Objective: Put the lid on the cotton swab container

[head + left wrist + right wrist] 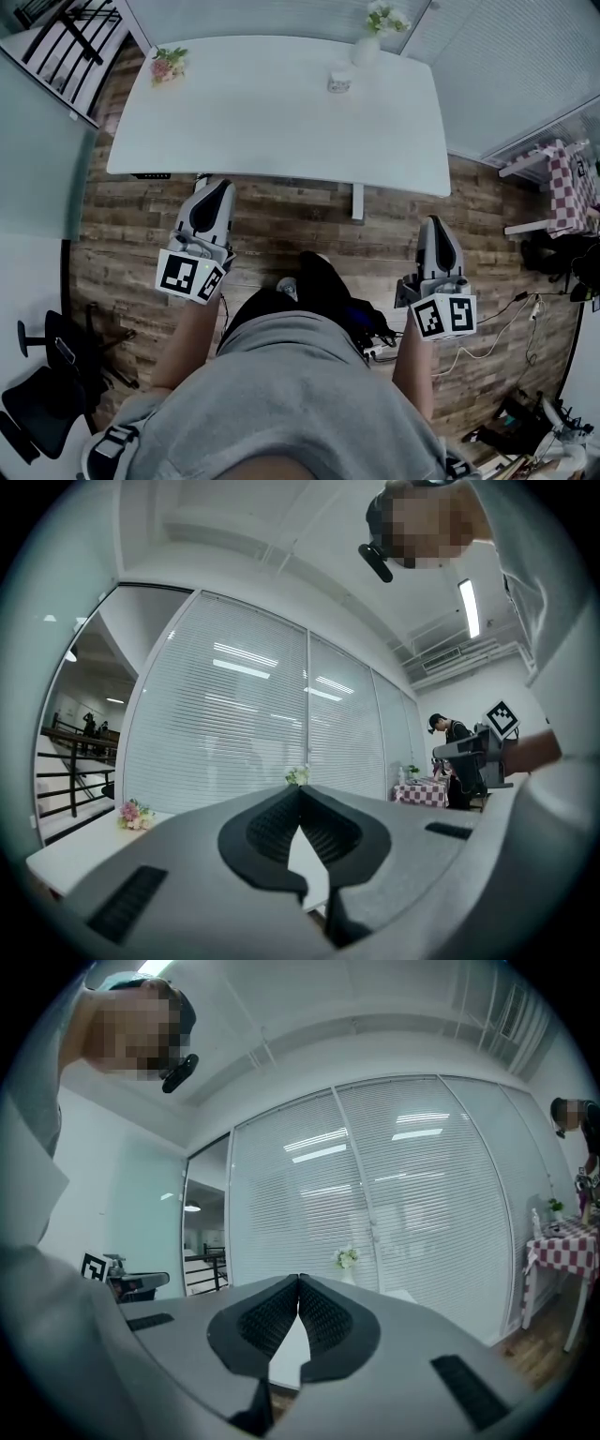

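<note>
A small clear cotton swab container [338, 82] stands near the far edge of the white table [281, 122], beside a white vase of flowers [367, 47]. I cannot make out its lid. My left gripper [222, 186] hovers just short of the table's near edge, shut with nothing in it; its jaws meet at the tips in the left gripper view [300, 801]. My right gripper [435, 223] hangs over the wooden floor to the right, also shut and empty [299, 1284]. Both point level toward the table.
A pink flower bunch [168, 64] lies at the table's far left corner. A checkered-cloth table [572, 183] stands at the right, a black chair [42, 394] at the lower left, and cables [487, 337] lie on the floor. Another person [457, 752] stands by the checkered table.
</note>
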A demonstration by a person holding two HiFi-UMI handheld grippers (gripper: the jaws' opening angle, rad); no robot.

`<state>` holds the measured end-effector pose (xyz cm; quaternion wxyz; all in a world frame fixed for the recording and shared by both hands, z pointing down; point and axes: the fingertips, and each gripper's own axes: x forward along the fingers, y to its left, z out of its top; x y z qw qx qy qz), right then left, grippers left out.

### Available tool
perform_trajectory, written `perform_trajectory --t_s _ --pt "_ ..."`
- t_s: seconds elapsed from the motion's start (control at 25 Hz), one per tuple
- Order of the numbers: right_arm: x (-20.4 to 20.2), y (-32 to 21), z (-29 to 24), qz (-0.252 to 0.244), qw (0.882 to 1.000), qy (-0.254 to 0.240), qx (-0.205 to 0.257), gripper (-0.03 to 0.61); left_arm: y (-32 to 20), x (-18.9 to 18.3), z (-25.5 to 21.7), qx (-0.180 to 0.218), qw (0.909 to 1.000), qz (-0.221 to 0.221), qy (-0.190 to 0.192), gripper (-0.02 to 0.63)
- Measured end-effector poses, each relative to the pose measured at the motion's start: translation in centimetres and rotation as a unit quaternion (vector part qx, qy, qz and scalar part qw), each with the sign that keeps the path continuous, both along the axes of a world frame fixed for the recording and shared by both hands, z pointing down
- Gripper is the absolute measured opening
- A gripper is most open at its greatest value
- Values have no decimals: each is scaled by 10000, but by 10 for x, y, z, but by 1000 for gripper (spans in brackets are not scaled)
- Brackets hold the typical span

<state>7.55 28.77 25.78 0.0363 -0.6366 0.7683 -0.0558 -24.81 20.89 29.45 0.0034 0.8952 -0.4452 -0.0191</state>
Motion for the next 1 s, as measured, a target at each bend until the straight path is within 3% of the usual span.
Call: perform_trajectory --t_s 0.48,1.0 --pt "10 -67 3 -360 9993 -53 22 25 -47 16 1 -8 9999 -131 -94 6" --pt "59 -174 8 -576 9982 -138 -63 25 -137 74 2 -36 9991 -191 -375 6"
